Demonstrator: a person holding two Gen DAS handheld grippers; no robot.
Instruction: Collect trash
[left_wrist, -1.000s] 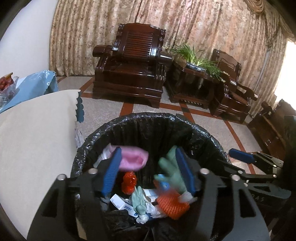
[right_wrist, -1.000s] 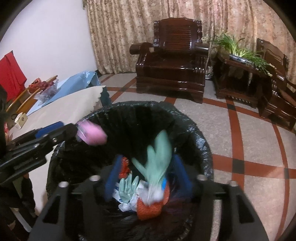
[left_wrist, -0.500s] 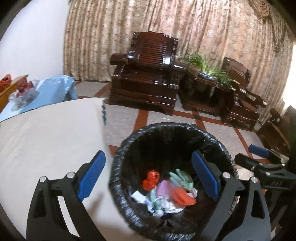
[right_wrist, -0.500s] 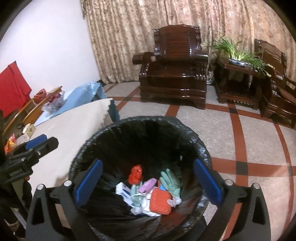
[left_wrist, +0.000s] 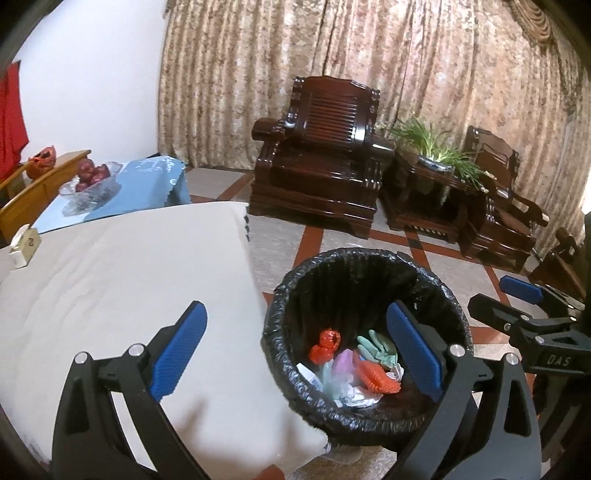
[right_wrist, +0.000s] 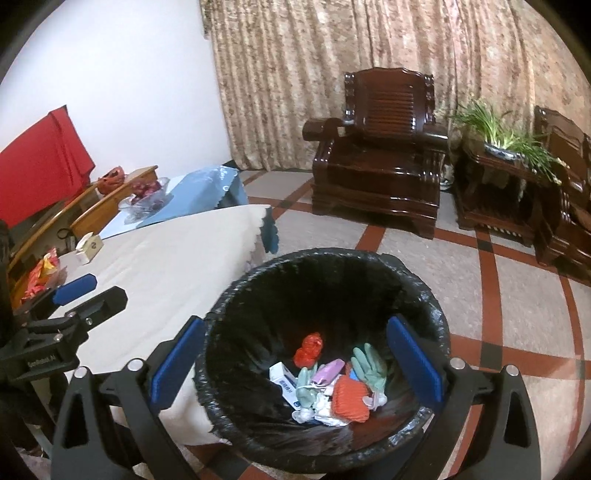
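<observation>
In the left wrist view, the left gripper (left_wrist: 295, 350) is seen spread wide and empty, its jaws opening; the trash bin (left_wrist: 369, 258) lies at lower right, the cloth-covered surface (left_wrist: 129, 277) at left.

In the right wrist view, the right gripper (right_wrist: 295, 360) is held wide and empty directly over the bin, where the dropped trash (right_wrist: 332, 384) is seen.

"DAS" is printed on the right gripper (left_wrist: 524, 314) body
</observation>
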